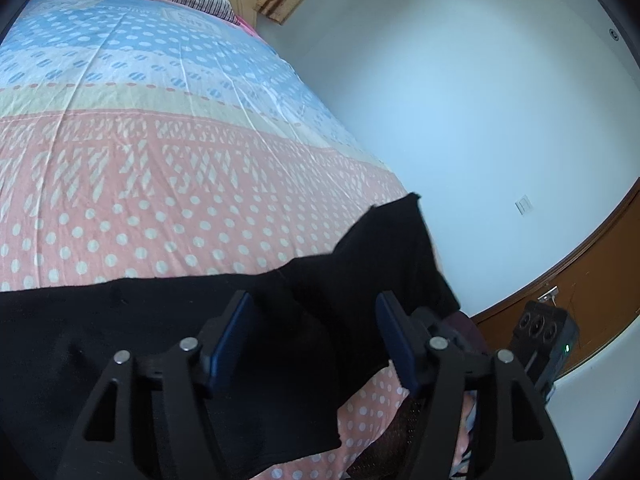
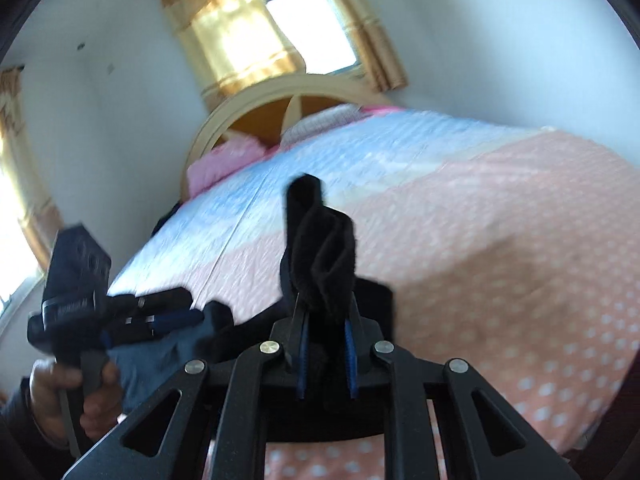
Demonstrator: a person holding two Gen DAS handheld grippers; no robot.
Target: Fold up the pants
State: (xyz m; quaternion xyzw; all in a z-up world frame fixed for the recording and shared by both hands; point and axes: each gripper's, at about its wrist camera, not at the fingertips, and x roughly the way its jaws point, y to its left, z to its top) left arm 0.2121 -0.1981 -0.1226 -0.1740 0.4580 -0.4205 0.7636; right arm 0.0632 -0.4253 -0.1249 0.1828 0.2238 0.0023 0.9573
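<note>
Right gripper (image 2: 325, 322) pinches bunched pants (image 1: 168, 344) at bed (image 1: 168, 184) foot edge; left gripper (image 1: 314, 344) fingers spread, above flat cloth.

No legible text (print blurred)

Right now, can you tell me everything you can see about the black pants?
The pants are plain black, soft and a bit fuzzy-looking. They lie spread across the near end of the bed, on its pink dotted cover, with one edge lifted. The left gripper hangs open over them, its fingers apart. The right gripper is shut on a bunched fold that sticks up between its blue fingers.
</note>
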